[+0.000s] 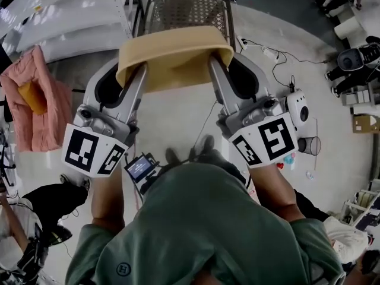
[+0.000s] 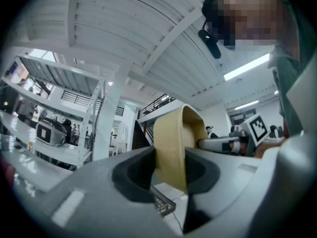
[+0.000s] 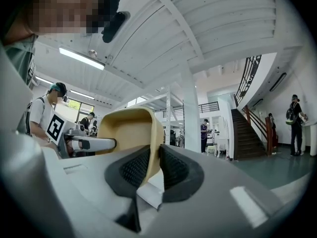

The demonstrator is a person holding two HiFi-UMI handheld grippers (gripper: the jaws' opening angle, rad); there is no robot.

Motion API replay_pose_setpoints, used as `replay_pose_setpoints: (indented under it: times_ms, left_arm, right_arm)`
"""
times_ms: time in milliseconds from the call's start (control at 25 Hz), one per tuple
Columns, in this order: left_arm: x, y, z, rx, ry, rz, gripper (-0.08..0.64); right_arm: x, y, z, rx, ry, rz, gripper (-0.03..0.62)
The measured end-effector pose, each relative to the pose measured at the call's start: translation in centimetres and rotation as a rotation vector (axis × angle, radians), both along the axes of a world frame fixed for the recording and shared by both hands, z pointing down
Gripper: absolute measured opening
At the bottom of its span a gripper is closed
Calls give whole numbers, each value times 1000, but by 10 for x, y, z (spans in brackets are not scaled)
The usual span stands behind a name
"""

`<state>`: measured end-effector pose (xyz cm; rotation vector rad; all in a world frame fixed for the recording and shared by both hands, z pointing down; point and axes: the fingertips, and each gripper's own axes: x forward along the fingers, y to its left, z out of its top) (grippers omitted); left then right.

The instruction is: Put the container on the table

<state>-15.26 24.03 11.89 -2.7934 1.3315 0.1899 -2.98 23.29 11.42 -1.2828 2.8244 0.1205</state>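
A tan plastic container (image 1: 172, 55) hangs in the air in front of me, held by both grippers. My left gripper (image 1: 132, 79) is shut on its left wall, and the tan wall (image 2: 171, 152) stands pinched between the black pads in the left gripper view. My right gripper (image 1: 221, 75) is shut on the right wall, whose thin tan rim (image 3: 151, 155) sits between the ribbed pads. Each gripper view shows the other gripper across the container's hollow. No table top is visible under the container.
A dark mesh chair (image 1: 185, 10) stands just beyond the container. A pink padded thing (image 1: 35, 97) lies at the left. At the right, cables (image 1: 279, 58), a white device (image 1: 297, 107) and a small mesh bin (image 1: 309, 145) sit on the floor. People stand near a staircase (image 3: 247, 133).
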Motion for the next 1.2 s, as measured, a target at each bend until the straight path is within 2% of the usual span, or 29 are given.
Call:
replay_pose_setpoints:
  times_ms: [360, 920, 1200]
  left_arm:
    - [38, -22, 1, -12, -33, -69, 118]
    - [162, -77, -4, -15, -87, -158, 118]
    - [182, -88, -6, -20, -109, -177, 118]
  right_arm:
    - [36, -32, 5, -13, -27, -71, 57]
    - [159, -96, 6, -17, -90, -150, 57]
    - [178, -109, 6, -23, -110, -171, 57]
